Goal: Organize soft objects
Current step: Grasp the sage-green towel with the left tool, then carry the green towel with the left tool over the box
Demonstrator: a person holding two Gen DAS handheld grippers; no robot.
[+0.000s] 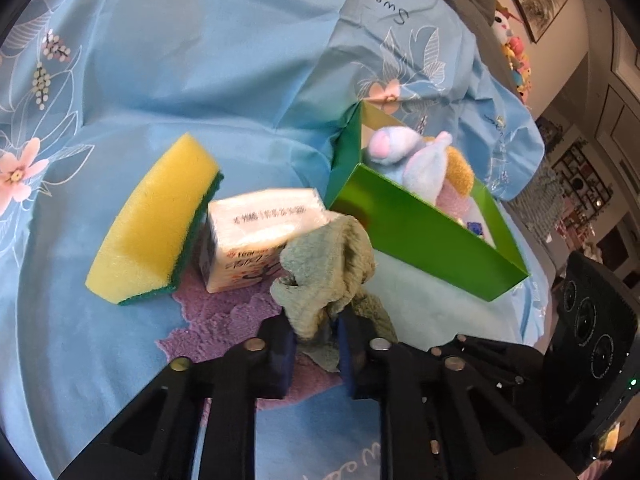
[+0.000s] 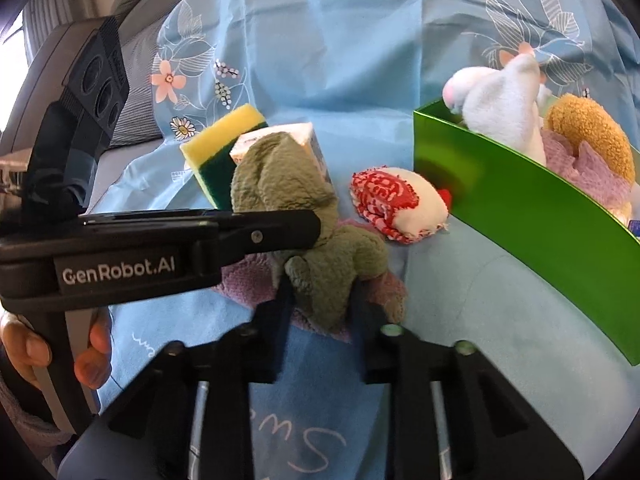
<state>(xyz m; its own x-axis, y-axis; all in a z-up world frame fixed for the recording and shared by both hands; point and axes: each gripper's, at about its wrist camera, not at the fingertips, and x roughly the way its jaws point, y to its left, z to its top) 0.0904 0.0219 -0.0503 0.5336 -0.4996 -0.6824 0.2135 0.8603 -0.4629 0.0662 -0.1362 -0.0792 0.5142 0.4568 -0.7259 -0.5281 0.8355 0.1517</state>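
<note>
A crumpled grey-green cloth (image 1: 328, 264) lies on a purple cloth (image 1: 224, 316), and both grippers grip it. My left gripper (image 1: 318, 336) is shut on its near fold. In the right wrist view my right gripper (image 2: 320, 304) is shut on the lower part of the same cloth (image 2: 288, 176), and the left gripper's black finger (image 2: 276, 228) comes in from the left against it. Behind the cloth are a yellow-and-green sponge (image 1: 152, 224) and a wrapped tissue pack (image 1: 260, 236). A green box (image 1: 424, 232) to the right holds a pale blue plush toy (image 1: 412, 160).
A red-and-white patterned cloth (image 2: 396, 204) lies between the grey-green cloth and the green box (image 2: 520, 208). A light blue flowered tablecloth (image 1: 200, 80) covers the surface. A person's hand (image 2: 92, 352) holds the left gripper's handle. Shelves and framed pictures stand far right.
</note>
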